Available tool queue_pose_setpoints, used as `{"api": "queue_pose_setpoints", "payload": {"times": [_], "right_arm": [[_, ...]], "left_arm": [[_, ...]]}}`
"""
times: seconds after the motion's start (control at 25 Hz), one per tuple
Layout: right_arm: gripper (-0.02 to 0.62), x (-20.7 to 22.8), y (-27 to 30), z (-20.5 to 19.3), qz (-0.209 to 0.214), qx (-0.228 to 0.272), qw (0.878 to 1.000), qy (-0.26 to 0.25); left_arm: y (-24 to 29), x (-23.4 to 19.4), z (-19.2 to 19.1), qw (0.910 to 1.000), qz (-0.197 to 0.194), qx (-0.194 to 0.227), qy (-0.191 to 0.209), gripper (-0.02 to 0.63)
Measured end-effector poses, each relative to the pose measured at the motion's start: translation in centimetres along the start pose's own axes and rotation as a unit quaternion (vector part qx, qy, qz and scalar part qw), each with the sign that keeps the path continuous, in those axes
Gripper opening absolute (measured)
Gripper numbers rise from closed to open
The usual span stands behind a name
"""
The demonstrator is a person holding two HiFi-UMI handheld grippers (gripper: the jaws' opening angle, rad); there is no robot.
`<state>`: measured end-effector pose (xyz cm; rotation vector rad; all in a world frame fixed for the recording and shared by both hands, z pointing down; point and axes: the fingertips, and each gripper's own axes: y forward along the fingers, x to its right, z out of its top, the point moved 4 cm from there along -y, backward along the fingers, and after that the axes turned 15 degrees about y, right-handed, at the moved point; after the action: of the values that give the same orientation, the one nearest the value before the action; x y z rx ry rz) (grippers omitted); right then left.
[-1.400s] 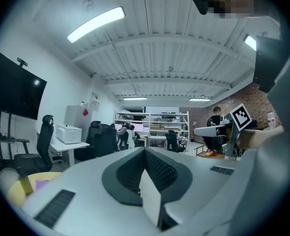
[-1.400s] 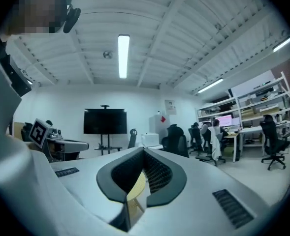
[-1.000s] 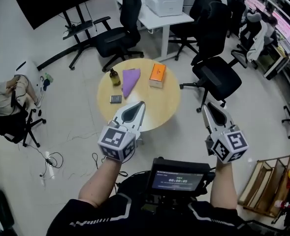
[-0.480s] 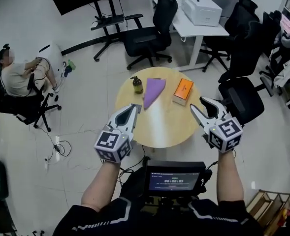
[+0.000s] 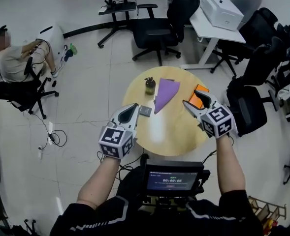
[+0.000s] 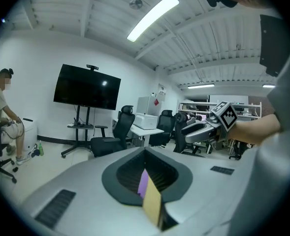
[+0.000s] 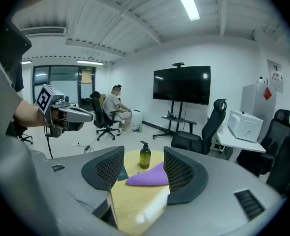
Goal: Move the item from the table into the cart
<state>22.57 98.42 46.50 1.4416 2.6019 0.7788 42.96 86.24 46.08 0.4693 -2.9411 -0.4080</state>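
A round wooden table (image 5: 167, 132) carries a dark pump bottle (image 5: 149, 86), a purple cloth (image 5: 165, 93), an orange box (image 5: 198, 92) and a small dark card (image 5: 145, 111). My left gripper (image 5: 133, 107) hovers at the table's left edge beside the card, jaws together and empty; through its slit show the cloth (image 6: 143, 183) and table top (image 6: 153, 206). My right gripper (image 5: 198, 103) hangs over the right side, partly covering the orange box. Its jaws have just been opening and stand apart with nothing between them. Beyond the right gripper (image 7: 142, 173) lie the bottle (image 7: 145, 156) and cloth (image 7: 147, 178).
Black office chairs (image 5: 157, 31) (image 5: 245, 107) ring the table. A white desk with a printer (image 5: 223, 10) stands behind. A person sits at the far left (image 5: 14, 58), with cables on the floor (image 5: 51, 139). A screen unit (image 5: 173, 180) hangs at my chest.
The table has come closer and both grippers have moved forward over its near edge. The right gripper's jaws have spread apart; the left gripper's stay together.
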Motion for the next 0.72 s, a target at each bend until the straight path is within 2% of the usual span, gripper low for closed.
{"api": "queue_pose_setpoints", "payload": {"times": [0.04, 0.12, 0.28, 0.32, 0.36, 0.52, 0.72], "right_arm": [[0.246, 0.8, 1.6, 0.1, 0.004, -0.01, 1.0, -0.001], [0.301, 2.4, 4.6, -0.2, 0.018, -0.034, 0.999, -0.002], [0.306, 5.7, 10.1, -2.0, 0.047, -0.085, 0.995, -0.015], [0.339, 6.5, 11.4, -2.6, 0.053, -0.103, 0.993, -0.018], [0.345, 7.4, 12.7, -3.3, 0.058, -0.122, 0.991, -0.022], [0.345, 11.6, 17.8, -5.6, 0.066, -0.175, 0.982, -0.015], [0.345, 16.1, 24.5, -7.9, 0.071, -0.222, 0.972, -0.021]], "left_arm": [[1.1, -0.6, -0.5, 1.0, -0.001, -0.007, -0.003, 0.003], [3.2, -1.3, -1.5, 0.9997, -0.002, -0.019, -0.014, 0.003], [7.1, -2.1, -3.4, 0.9984, 0.004, -0.043, -0.037, 0.003], [7.8, -2.2, -3.8, 0.9978, 0.007, -0.046, -0.047, 0.005], [8.7, -2.3, -4.1, 0.9973, 0.01, -0.048, -0.055, 0.005], [13.1, -3.0, -6.6, 0.9947, 0.023, -0.076, -0.064, 0.006], [19.1, -4.4, -9.9, 0.986, 0.028, -0.104, -0.127, 0.008]]}}
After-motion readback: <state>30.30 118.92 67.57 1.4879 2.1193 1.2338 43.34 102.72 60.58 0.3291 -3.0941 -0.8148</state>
